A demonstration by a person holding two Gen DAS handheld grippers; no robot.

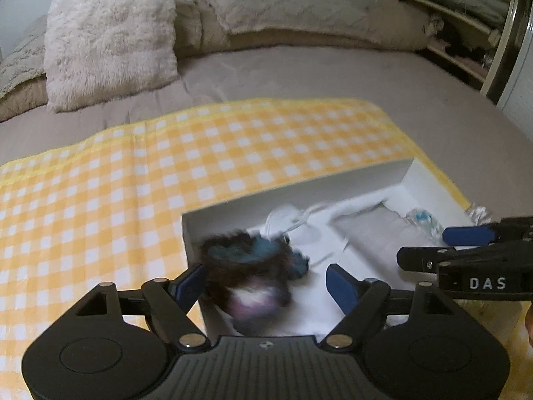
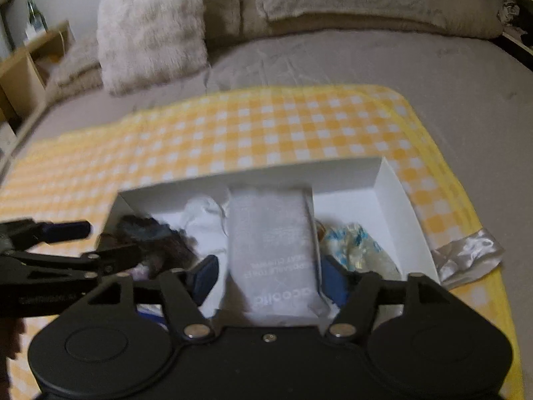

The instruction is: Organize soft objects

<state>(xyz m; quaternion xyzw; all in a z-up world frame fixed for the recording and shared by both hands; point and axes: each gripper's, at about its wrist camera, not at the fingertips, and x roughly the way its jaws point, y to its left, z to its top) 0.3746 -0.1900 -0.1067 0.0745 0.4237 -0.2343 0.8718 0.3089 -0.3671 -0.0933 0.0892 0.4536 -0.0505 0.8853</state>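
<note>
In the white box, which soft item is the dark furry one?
The dark furry ball at the white box's left end, between the left gripper's fingers; the others are pale.

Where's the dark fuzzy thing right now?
The dark fuzzy item sits at the left end of the white box, between the left hand-held gripper fingers, beside white cloth.

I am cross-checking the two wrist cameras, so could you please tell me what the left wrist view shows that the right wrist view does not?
Only the left wrist view shows the left gripper open around the dark fuzzy item, and shelves of folded bedding at the far right. Only the right wrist view shows the wooden shelf with a bottle and the grey packet's printed lettering. Both show the white box, yellow checked cloth and fluffy pillow.
</note>
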